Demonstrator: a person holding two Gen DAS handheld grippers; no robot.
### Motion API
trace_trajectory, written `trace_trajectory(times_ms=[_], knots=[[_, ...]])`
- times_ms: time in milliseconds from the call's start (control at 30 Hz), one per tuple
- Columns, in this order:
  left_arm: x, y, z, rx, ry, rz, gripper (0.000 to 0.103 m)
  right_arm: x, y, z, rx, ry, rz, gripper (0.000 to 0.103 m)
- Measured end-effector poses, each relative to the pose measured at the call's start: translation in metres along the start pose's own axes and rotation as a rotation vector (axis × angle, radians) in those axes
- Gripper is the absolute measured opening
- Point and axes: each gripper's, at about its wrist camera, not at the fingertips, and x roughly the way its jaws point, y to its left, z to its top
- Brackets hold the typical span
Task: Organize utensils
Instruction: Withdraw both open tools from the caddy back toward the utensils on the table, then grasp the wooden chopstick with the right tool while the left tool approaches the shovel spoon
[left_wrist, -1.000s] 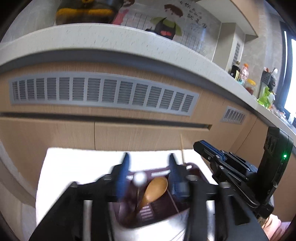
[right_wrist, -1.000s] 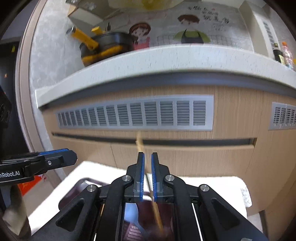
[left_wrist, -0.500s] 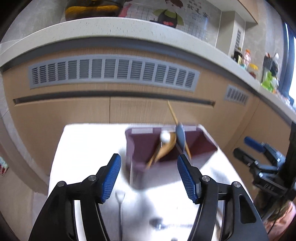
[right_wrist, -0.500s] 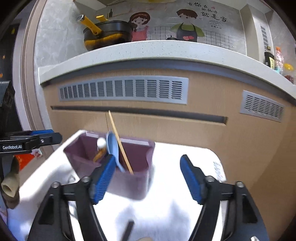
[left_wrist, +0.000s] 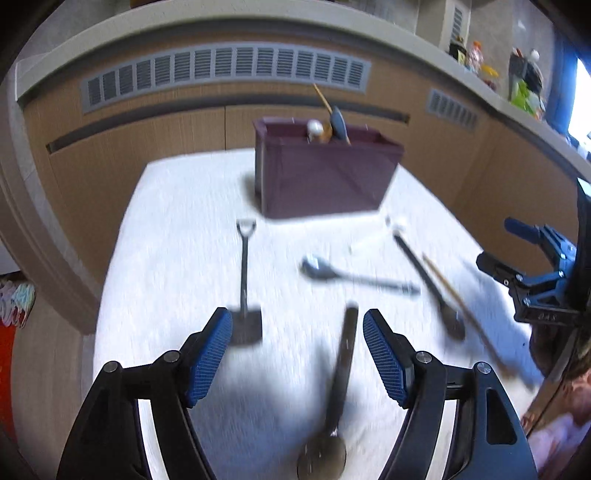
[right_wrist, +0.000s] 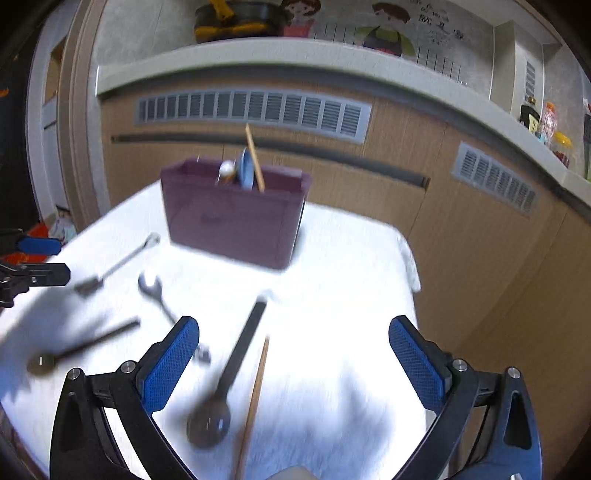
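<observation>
Both grippers spread wide, left gripper, right gripper, above utensils

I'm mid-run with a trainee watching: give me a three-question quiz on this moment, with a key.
1. True or false: the left gripper holds a spoon.
2. Which sticks up highest from the maroon utensil box? A) a wooden chopstick B) a fork C) a whisk
3. Fill in: beside the dark spoon near the right gripper, a single wooden ____ lies on the white tabletop.

Key: 1 false, both grippers are open and empty. 2 A, the chopstick in the box. 3 chopstick.
</observation>
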Motion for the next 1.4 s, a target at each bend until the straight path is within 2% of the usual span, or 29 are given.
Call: trace_trajectory(times_ms=[167,300,467,533,633,733,800,833,867,1000,1100,1267,1333,1400], knots=[[0.004,-0.004,-0.012,0.017,0.042,-0.009,0.074,-0.007,0.009,-0.024,-0.032,0.046,-0.014,0.102],[0.014,0.006,-0.010,-0.016,0.075,-0.016,0.075,-0.014,0.009,-0.035,-0.035,0.060,0.016,0.102],[0.029,0.028,-0.005,-0.137,0.073,0.064,0.074,-0.012,0.007,-0.046,-0.015,0.093,0.032,0.102],[0.035,0.030,-0.005,-0.156,0.064,0.102,0.074,-0.010,0.005,-0.050,-0.001,0.098,0.024,0.101],[0.051,0.024,-0.003,-0.128,0.073,0.232,0.069,-0.009,0.002,-0.053,0.018,0.095,0.004,0.101],[0.063,0.023,-0.002,-0.149,0.099,0.218,0.062,-0.008,0.000,-0.053,0.030,0.096,0.002,0.096],[0.067,0.022,-0.001,-0.143,0.084,0.258,0.054,-0.007,-0.001,-0.053,0.027,0.100,0.003,0.095],[0.067,0.024,-0.001,-0.154,0.076,0.259,0.051,-0.007,-0.001,-0.053,0.025,0.100,0.002,0.095],[0.065,0.025,0.000,-0.163,0.066,0.260,0.040,-0.006,-0.001,-0.054,0.026,0.103,0.002,0.095],[0.049,0.027,-0.001,-0.163,-0.001,0.269,0.025,-0.002,-0.002,-0.054,0.035,0.118,0.013,0.092],[0.028,0.026,0.003,-0.156,-0.070,0.265,0.025,0.002,-0.002,-0.051,0.032,0.133,0.017,0.088],[-0.009,0.023,0.013,-0.141,-0.178,0.273,0.025,0.004,-0.002,-0.049,0.030,0.141,0.013,0.088],[-0.014,0.023,0.016,-0.131,-0.179,0.266,0.025,0.004,-0.003,-0.048,0.035,0.141,0.018,0.088],[-0.011,0.025,0.015,-0.139,-0.131,0.226,0.026,0.003,-0.003,-0.048,0.031,0.144,0.017,0.088]])
